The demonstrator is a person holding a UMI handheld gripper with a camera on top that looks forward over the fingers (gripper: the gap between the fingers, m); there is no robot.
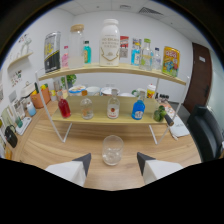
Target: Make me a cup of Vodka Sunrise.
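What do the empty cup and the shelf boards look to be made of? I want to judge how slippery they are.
The cup, standing just ahead of the open gripper, looks like clear glass or hard plastic: the tabletop shows through it. The shelf boards look like light wood or laminate with a matt finish, on thin white, probably metal, legs.

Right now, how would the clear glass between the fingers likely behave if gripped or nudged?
The glass tumbler looks empty, so probably light and easily slid on the wooden table. Its smooth, rounded wall may slip between the open gripper fingers. Being glass, it is likely fragile.
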